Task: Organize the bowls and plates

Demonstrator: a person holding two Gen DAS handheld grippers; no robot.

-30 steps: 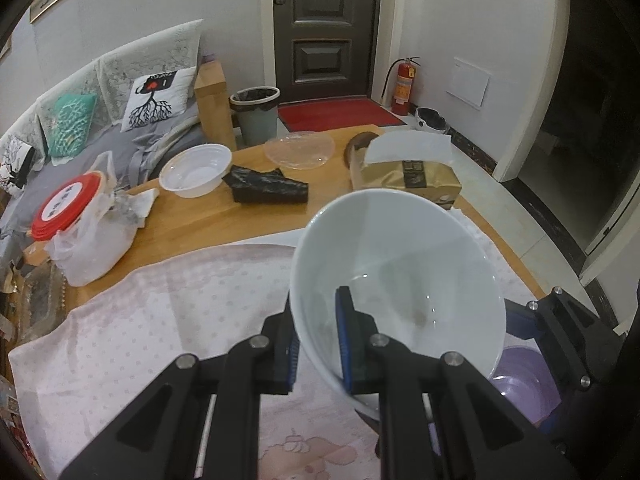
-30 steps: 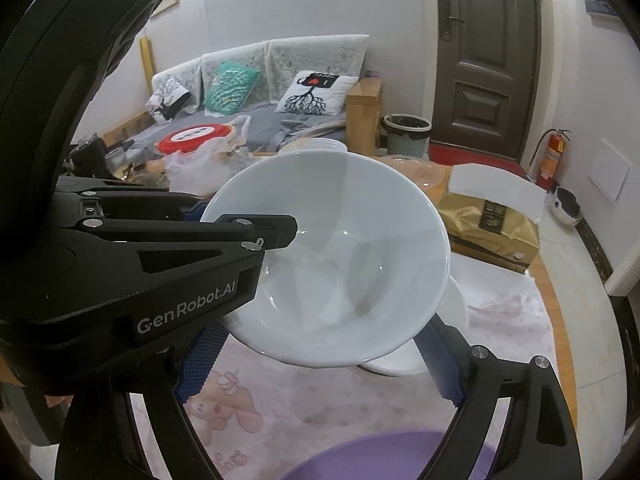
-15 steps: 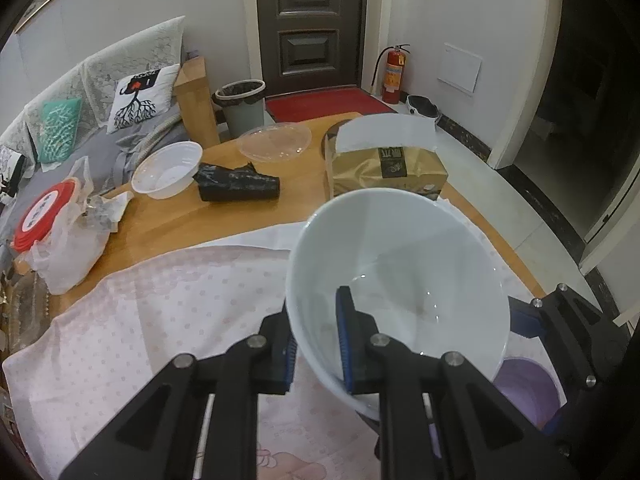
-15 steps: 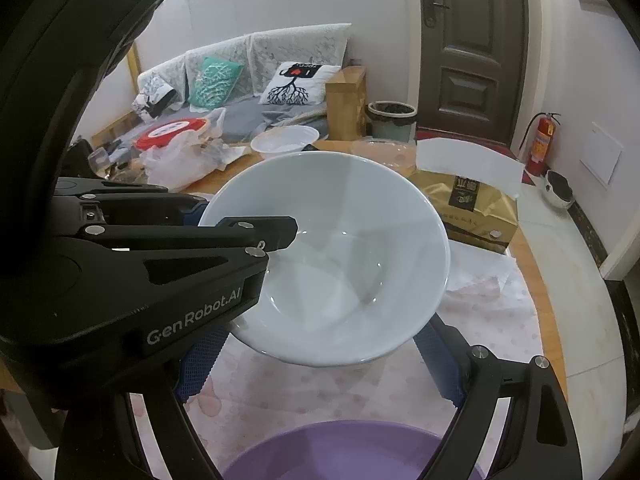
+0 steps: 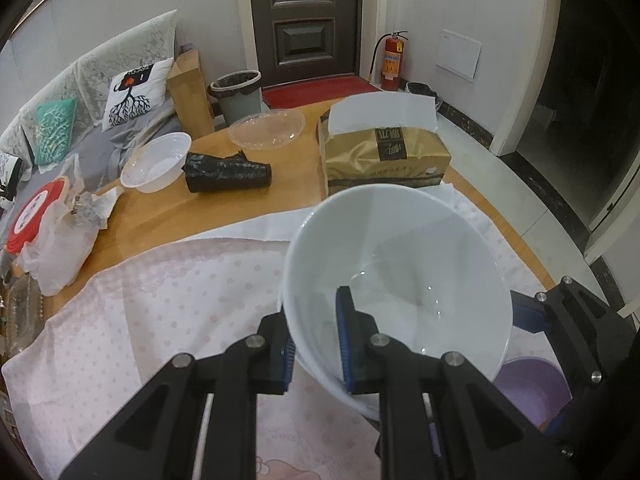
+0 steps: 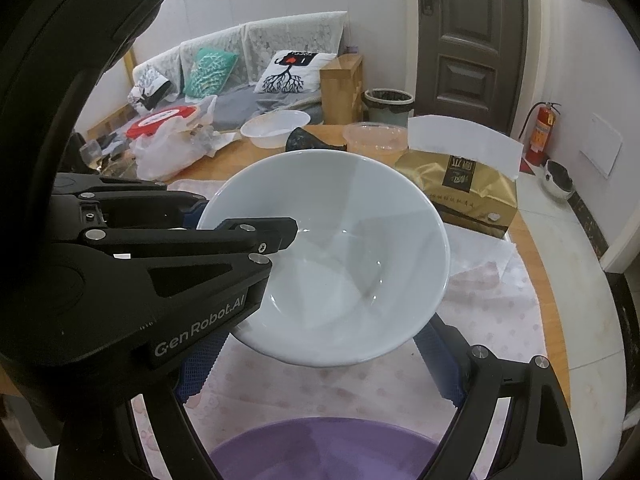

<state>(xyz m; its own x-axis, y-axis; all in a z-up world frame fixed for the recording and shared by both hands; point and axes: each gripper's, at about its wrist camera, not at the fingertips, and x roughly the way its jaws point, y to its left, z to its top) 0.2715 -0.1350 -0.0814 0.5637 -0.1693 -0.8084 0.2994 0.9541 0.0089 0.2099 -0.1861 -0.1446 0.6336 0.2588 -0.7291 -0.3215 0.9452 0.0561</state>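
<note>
White ceramic bowl held in the air above the pink dotted cloth, for stacking with the purple bowl.

The cloth covers the near part of the wooden table, and the white bowl is carried over it, tilted, its wall pinched by the left gripper with one finger inside and one outside. The right gripper is seen with its fingers spread wide and nothing between them; the white bowl only passes in front of it. The purple bowl lies low and near, just under the right gripper. It is judged that the white bowl should be levelled, centred over the purple one and lowered slowly, and that the pinch should be released only when the weight is borne from below.
</note>
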